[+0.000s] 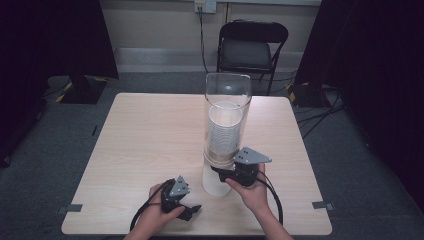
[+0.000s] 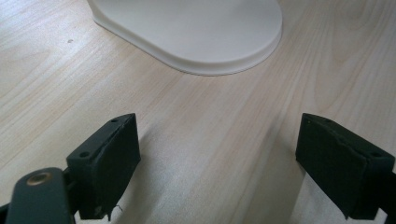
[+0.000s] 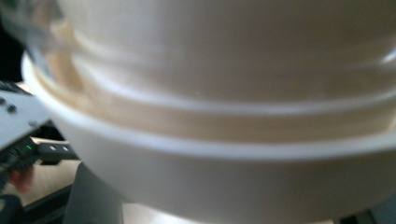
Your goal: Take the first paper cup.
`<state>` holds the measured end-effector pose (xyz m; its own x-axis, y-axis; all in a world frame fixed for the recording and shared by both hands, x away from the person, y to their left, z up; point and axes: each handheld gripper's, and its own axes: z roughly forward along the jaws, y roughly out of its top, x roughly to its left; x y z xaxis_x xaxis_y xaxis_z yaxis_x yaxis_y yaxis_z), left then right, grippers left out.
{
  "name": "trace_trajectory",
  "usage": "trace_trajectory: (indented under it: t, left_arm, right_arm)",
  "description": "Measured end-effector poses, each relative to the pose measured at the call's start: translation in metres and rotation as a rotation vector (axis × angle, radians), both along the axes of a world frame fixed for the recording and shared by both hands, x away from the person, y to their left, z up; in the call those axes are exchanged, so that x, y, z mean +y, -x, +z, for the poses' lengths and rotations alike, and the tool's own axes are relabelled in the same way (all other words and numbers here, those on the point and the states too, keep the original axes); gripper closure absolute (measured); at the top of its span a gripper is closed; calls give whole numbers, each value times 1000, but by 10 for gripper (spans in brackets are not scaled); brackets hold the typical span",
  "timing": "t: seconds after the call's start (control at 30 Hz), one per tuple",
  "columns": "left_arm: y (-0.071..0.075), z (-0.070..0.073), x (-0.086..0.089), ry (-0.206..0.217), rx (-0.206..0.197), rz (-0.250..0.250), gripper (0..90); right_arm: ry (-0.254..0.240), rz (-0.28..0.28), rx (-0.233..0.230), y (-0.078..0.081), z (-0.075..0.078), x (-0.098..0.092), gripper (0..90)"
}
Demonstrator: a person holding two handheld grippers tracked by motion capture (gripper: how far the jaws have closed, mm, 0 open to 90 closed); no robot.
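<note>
High view: right hand-held gripper [image 1: 227, 172] against dispenser [image 1: 226, 135].

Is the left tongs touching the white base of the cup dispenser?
Apart. The left gripper view shows the left tongs open over bare table, with a strip of wood between the tips and the white base.
</note>
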<state>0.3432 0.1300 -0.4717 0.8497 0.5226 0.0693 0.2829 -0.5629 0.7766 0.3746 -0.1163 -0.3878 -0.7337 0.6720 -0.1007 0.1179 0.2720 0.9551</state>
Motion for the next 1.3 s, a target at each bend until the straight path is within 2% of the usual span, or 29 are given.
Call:
trace_trajectory:
  t: [0.03,0.17,0.4,0.43,0.67,0.73,1.13,1.17,1.2,1.23,1.27,1.3]
  left_arm:
    - [0,0,0,0,0,0,131]
    - [0,0,0,5,-1,3,132]
    - [0,0,0,0,-2,1,131]
    - [0,0,0,9,2,5,131]
    - [0,0,0,2,-1,2,131]
    - [0,0,0,4,-3,4,131]
    - [0,0,0,3,0,4,131]
    - [0,0,0,2,-1,3,131]
    - [0,0,0,4,-1,4,132]
    - [0,0,0,4,0,4,131]
    - [0,0,0,2,-1,3,132]
    - [0,0,0,2,-1,3,131]
  right_arm:
    - [-14,1,9,0,-1,0,356]
    - [-13,3,9,2,-3,-1,359]
    - [11,5,9,1,-1,-2,361]
    - [9,6,9,1,-2,-2,361]
    - [-6,-2,11,1,-5,-1,362]
    - [13,-5,5,0,-4,0,362]
    - [4,-15,-6,3,-7,0,363]
    - [18,-20,-9,2,-7,0,363]
    - [51,-16,7,0,-13,0,373]
    - [129,-33,97,-1,-34,-2,374]
    - [150,-28,118,0,-47,-3,373]
    - [150,-28,118,0,-47,-3,373]
